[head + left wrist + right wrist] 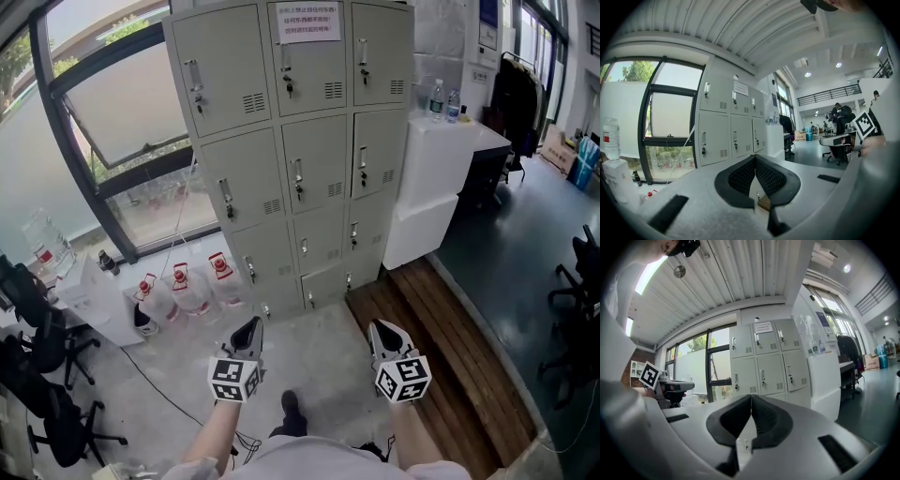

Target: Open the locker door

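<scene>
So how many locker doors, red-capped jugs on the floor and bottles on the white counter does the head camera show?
Locker doors: 12
Red-capped jugs: 3
Counter bottles: 2
Total: 17

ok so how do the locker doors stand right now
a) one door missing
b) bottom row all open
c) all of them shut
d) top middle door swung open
c: in the head view every door of the grey metal lockers sits flush in its frame, each with its handle and lock facing out, and none stands ajar.
</scene>
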